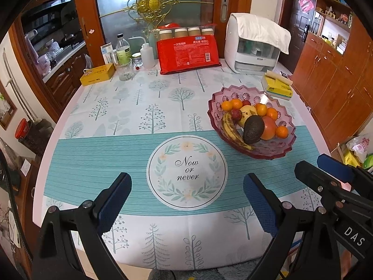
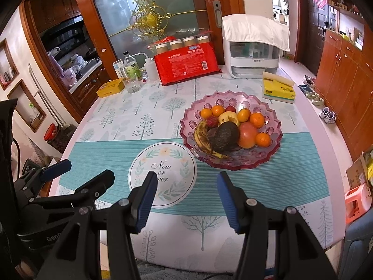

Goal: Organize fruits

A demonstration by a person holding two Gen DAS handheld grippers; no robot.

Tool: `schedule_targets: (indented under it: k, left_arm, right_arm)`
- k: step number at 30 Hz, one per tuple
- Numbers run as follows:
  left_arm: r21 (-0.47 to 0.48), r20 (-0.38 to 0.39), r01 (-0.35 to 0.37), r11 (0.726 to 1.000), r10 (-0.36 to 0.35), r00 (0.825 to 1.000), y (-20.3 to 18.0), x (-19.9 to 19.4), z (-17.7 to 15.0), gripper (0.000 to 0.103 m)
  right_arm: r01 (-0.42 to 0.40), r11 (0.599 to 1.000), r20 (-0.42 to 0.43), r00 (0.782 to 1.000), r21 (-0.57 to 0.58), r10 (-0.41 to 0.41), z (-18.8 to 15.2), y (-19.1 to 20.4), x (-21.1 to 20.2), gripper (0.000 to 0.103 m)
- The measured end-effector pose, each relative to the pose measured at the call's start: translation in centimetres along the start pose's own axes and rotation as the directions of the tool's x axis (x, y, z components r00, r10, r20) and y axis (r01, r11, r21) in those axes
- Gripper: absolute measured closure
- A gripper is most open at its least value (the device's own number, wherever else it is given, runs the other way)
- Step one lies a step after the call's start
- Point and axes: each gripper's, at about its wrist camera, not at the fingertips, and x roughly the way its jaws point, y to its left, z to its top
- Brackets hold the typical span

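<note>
**Pink glass bowl holds all visible fruit; both tools empty and clear of it**

Pink glass, scalloped at the rim, forms the fruit bowl that stands on the worktop to the right of the printed "Now or never" roundel. Every fruit in view lies inside it, heaped toward the centre, where the walls would stop anything rolling off. A spotted banana curves along the near left side, its curve following the bowl's wall. A dark avocado leans against it, with a large orange-pink fruit just beside, a yellow fruit behind, and small oranges ringing the back and right. No fruit is seen on the cloth outside the bowl.

The left tool hangs above the near edge of the worktop with its blue pads spread wide and nothing between them. The right tool is likewise spread and empty — it points toward the bowl but stands well apart from it. Each tool shows at the edge of the other's view, side by side.

Judgement: the scene fits two stages equally — fruit gathered into the bowl with the tools drawn clear, or a full bowl awaiting sorting. The pictures do not settle which.

At the far edge stand a red packet, a white appliance and bottles, clear of the fruit.
</note>
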Motion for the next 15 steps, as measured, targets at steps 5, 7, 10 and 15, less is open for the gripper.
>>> schedule_targets:
  k: [5,7,10,15]
  left_arm:
    - [-0.006,-0.009,-0.004,1.000,0.004,1.000,-0.3,0.5,0.5,0.007]
    - [-0.010,-0.014,-0.008,1.000,0.008,1.000,-0.5,0.7,0.7,0.007]
    - [-0.014,-0.020,-0.012,1.000,0.012,1.000,-0.5,1.1,1.0,0.007]
    - [-0.024,-0.029,-0.022,0.999,0.022,0.999,-0.9,1.8,1.5,0.007]
  right_arm:
    - [-0.004,1.000,0.001,1.000,-0.001,0.004,0.1,-0.1,0.2,0.049]
    - [-0.012,1.000,-0.003,1.000,-0.001,0.012,0.4,-0.5,0.5,0.049]
    - [-0.022,1.000,-0.007,1.000,-0.003,0.022,1.0,-1.0,0.9,0.049]
    - [-0.038,0.999,-0.014,0.999,-0.008,0.037,1.8,-1.6,1.8,0.049]
